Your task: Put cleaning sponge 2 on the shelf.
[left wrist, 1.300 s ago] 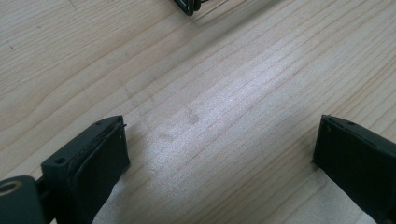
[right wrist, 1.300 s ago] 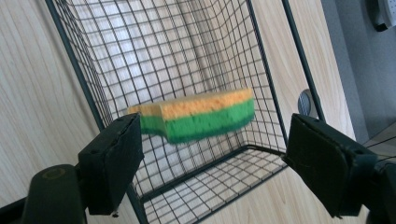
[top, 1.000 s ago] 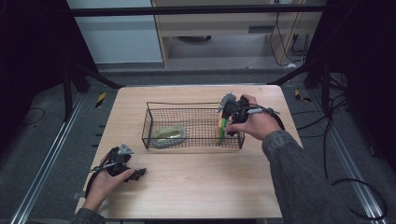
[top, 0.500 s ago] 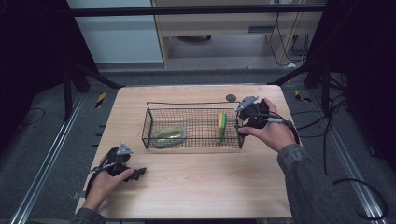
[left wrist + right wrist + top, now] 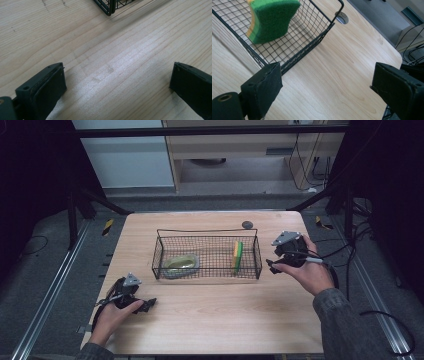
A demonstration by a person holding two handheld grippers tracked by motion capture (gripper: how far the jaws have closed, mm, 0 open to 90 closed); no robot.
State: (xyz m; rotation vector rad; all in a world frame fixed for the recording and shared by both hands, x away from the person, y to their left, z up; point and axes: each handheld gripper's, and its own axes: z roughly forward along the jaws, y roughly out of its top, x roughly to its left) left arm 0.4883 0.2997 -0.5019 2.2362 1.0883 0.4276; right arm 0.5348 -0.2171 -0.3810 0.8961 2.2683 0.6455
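High view: sponge [image 5: 238,256] and green dish [image 5: 180,263] sit in the wire basket [image 5: 208,270]; I judge loading done. My left gripper [image 5: 134,303] and right gripper [image 5: 274,266] gape wide, empty.

one wire basket [image 5: 207,254], one sponge [image 5: 238,256], one green dish [image 5: 180,264].

Your tabletop [image 5: 210,310] is pale wood with a fine straight grain, smooth and lightly sheened where the light falls; the basket [image 5: 207,231] on it is thin black wire mesh, looking like coated metal with a dull finish. The sponge [image 5: 272,18] in it has a rough, fibrous green scouring face over softer yellow foam; your fingers [image 5: 263,87] are matt black, with a slightly coarse pad surface.
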